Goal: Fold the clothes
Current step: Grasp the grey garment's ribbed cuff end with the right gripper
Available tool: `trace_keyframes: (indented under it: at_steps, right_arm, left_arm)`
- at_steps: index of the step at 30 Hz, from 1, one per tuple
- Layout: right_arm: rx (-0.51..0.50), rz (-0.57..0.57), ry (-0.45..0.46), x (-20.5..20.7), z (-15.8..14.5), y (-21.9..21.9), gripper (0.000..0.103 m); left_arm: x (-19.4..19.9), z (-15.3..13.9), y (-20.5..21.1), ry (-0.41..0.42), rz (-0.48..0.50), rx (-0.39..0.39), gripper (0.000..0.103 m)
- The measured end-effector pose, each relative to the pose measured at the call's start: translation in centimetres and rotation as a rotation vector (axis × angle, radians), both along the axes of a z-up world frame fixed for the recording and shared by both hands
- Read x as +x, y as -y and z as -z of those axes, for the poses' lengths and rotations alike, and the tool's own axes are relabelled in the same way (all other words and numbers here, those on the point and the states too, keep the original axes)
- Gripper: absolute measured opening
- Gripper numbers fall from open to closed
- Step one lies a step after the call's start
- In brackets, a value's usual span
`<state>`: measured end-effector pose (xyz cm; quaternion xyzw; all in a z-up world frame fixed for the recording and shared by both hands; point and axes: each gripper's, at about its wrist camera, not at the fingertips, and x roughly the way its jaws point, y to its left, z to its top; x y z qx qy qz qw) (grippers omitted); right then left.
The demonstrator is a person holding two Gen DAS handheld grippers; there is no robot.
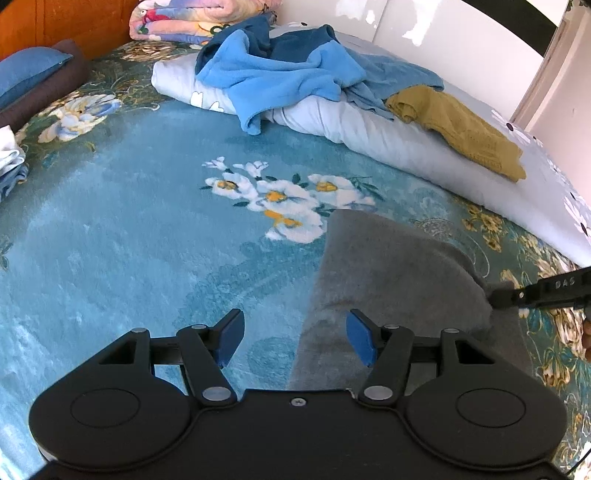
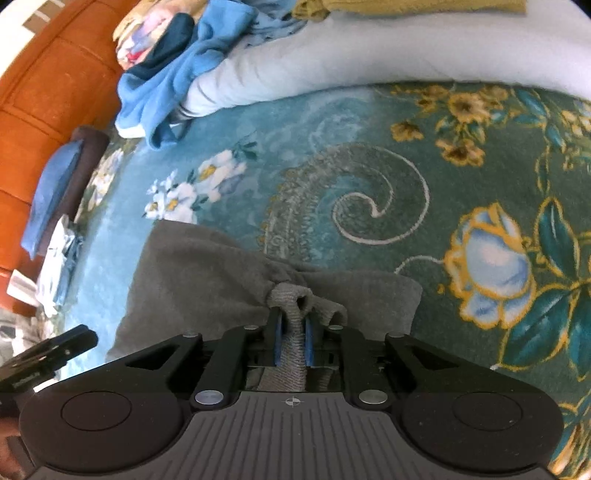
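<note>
The jaws of the right gripper (image 2: pixel 292 341) are seen pinched on a bunched ribbed edge of the grey garment (image 2: pixel 207 273), while those of the left gripper (image 1: pixel 295 338) stand apart, with nothing pressed between the pads. The garment is spread on the floral blanket (image 1: pixel 129 240) (a pile of unfolded clothes (image 1: pixel 280 70) lies well apart, on the pale duvet). For a clean fold, the left-hand edge should probably be gripped too, and both edges lifted evenly so that no crease is dragged in

Bed (image 1: pixel 147 229) with teal floral blanket (daylit), orange wooden headboard (image 1: pixel 74 22), white wall (image 1: pixel 406 18).
</note>
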<state>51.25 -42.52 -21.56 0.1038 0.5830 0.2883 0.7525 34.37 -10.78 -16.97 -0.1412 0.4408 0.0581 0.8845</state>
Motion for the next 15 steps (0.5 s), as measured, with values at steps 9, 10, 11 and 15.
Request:
trace_keyframes:
  at_steps: [9,10,11,15]
  right_arm:
    - [0.025,-0.005,0.046,-3.7,-1.8,2.0,0.047]
    - [0.03,0.011,0.034,-4.1,-1.4,2.4,0.047]
    - [0.034,0.026,0.023,-4.5,-0.9,2.8,0.048]
    - [0.097,0.091,-0.042,-5.7,1.0,4.3,0.048]
  left_arm:
    - [0.5,-0.7,0.7,0.012,0.001,0.029,0.061]
    - [0.7,-0.7,0.8,0.01,0.008,0.034,0.061]
    - [0.8,-0.8,0.9,0.009,0.014,0.039,0.061]
    - [1.2,-1.1,1.5,0.003,0.037,0.047,0.061]
